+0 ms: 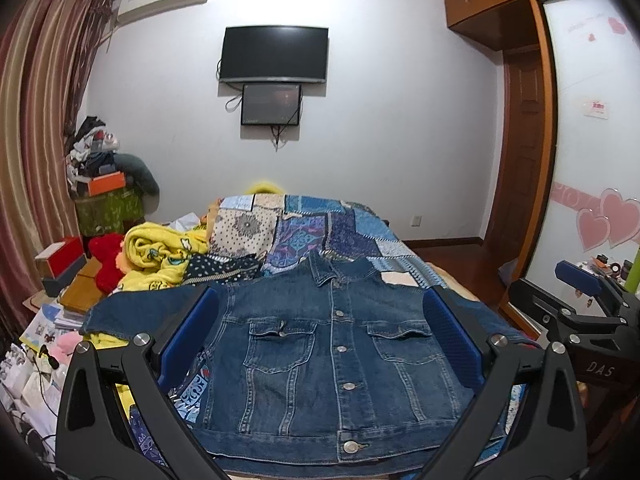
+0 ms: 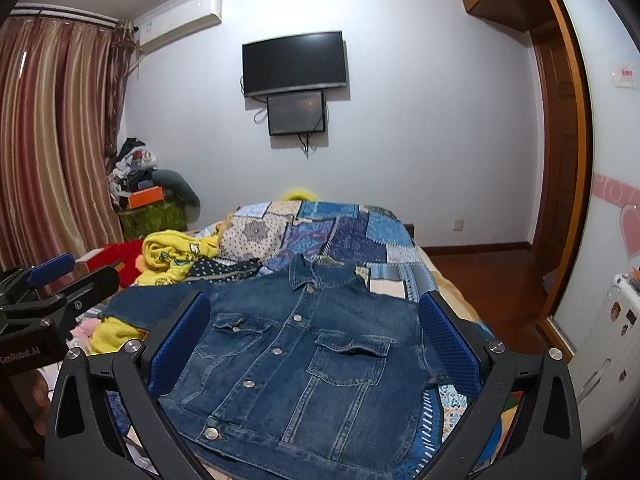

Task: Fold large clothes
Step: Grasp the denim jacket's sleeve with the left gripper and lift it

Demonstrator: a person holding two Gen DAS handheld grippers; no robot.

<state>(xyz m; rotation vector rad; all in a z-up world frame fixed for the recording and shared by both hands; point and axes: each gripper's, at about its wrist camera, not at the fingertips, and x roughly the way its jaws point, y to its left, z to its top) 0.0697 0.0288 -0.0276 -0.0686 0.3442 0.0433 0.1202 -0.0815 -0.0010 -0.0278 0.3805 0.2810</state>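
Note:
A dark blue denim jacket lies buttoned, front up, flat on the bed, collar toward the far wall; it also shows in the right wrist view. Its left sleeve stretches out to the left. My left gripper hovers open above the jacket's near part, holding nothing. My right gripper is open and empty above the jacket too. The right gripper shows at the right edge of the left wrist view, and the left gripper at the left edge of the right wrist view.
A blue patchwork quilt covers the bed. A yellow blanket and a red plush lie at the left. Boxes and clutter stand beside the bed's left edge. Wooden floor and a wardrobe are at the right.

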